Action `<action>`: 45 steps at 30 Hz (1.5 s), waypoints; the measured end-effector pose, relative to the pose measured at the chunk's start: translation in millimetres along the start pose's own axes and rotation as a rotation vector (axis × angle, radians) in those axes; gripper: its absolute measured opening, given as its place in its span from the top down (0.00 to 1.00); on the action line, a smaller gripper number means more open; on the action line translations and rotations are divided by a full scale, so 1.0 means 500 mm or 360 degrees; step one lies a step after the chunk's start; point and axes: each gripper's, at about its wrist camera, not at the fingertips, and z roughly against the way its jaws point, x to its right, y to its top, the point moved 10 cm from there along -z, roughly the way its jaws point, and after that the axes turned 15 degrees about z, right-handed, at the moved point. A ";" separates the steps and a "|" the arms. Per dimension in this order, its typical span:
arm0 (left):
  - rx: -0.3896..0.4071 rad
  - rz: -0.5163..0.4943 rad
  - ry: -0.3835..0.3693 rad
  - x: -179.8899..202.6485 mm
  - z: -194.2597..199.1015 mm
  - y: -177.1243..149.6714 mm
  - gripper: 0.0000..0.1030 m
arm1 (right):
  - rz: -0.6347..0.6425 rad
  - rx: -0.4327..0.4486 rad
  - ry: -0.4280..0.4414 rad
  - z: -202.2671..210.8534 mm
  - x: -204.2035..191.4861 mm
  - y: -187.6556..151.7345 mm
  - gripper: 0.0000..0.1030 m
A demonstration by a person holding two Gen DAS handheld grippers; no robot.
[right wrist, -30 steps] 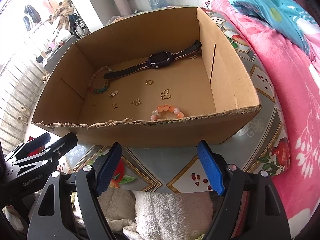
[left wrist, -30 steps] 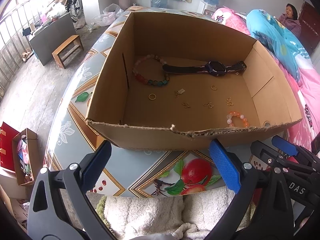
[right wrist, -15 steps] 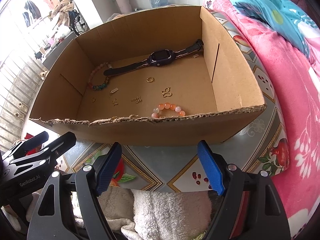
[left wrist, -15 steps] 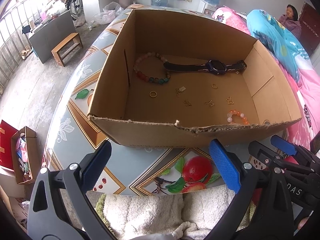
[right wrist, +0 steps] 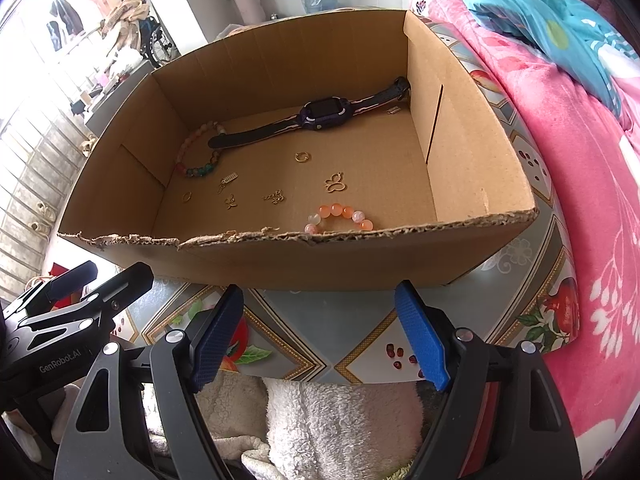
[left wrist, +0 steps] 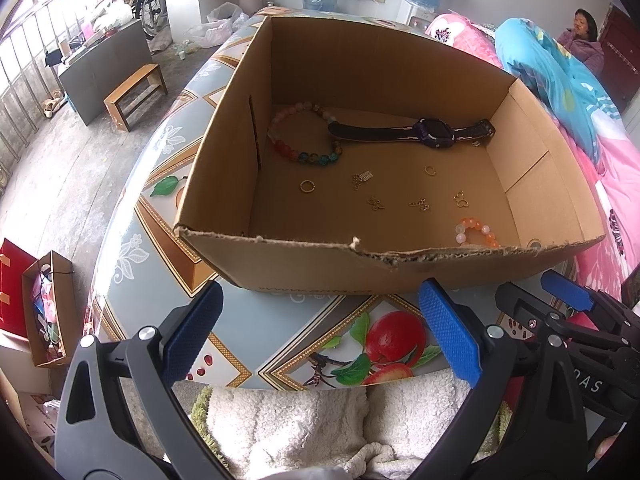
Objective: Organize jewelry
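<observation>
Tongs are both standing with jaws wide apart and nothing between them: left gripper (left wrist: 320, 332) and right gripper (right wrist: 320, 332) are hovering side by side over the near edge of a table (left wrist: 256, 320) covered in a fruit-print cloth, with fluffy white fabric (left wrist: 288, 420) lying directly beneath the blue pads. Just ahead of both sets of fingertips, a cardboard box (left wrist: 304, 264) is sitting on the table, its torn front rim facing the tongs. Nearest to the tongs inside, an orange bead bracelet (right wrist: 339, 216) is lying close behind the front wall, ahead of the right gripper. Beyond it, small gold pieces are lying scattered and apart on the box floor: a butterfly charm (right wrist: 335, 182), a gold ring (left wrist: 307, 186) toward the left gripper's side, a second small hoop (right wrist: 302, 156), and a few tiny charms too small to make out. Farther back, a multicolour bead bracelet (left wrist: 304, 152) is lying in the far-left part of the floor, with one end of a dark wristwatch (left wrist: 430, 133) strap resting across it; the watch is stretching along the back toward the far-right corner. Past the right gripper's side, pink bedding (right wrist: 580, 184) is running alongside the table.
</observation>
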 end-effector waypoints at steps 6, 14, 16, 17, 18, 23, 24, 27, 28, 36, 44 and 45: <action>0.0001 0.0002 0.0000 -0.001 0.000 0.000 0.08 | 0.0004 0.0002 -0.0004 0.001 -0.001 0.000 0.26; 0.0002 0.0010 0.0001 -0.004 -0.001 0.001 0.08 | 0.0005 0.0002 -0.0004 0.001 -0.001 0.001 0.26; 0.0002 0.0009 0.0002 -0.005 -0.001 0.001 0.08 | 0.0005 0.0002 -0.0003 0.001 -0.001 0.001 0.26; 0.0003 0.0009 0.0002 -0.005 -0.001 0.001 0.08 | 0.0005 0.0002 -0.0002 0.001 -0.001 0.001 0.26; 0.0004 0.0009 0.0003 -0.005 -0.001 0.001 0.08 | 0.0005 0.0001 -0.0003 0.001 -0.002 0.001 0.26; 0.0008 0.0014 0.0004 -0.009 0.000 0.002 0.08 | 0.0015 -0.0001 -0.0001 0.001 -0.005 0.004 0.26; 0.0007 0.0013 0.0004 -0.009 0.000 0.002 0.08 | 0.0016 -0.0002 0.0000 0.000 -0.004 0.005 0.26; 0.0006 0.0011 0.0005 -0.008 0.000 0.002 0.08 | 0.0015 -0.0002 0.0000 0.001 -0.004 0.005 0.26; 0.0004 0.0012 0.0004 -0.008 0.000 0.002 0.08 | 0.0015 -0.0001 -0.0002 0.001 -0.004 0.005 0.26; 0.0003 0.0002 0.0001 0.000 0.000 0.000 0.08 | 0.0009 -0.0002 -0.0002 0.001 -0.003 0.005 0.26; 0.0006 0.0007 0.0004 0.000 0.000 0.000 0.08 | 0.0011 -0.0001 0.0002 0.000 -0.002 0.005 0.26; 0.0006 0.0009 0.0004 0.000 0.001 0.000 0.08 | 0.0012 0.0000 0.0003 0.000 -0.002 0.005 0.26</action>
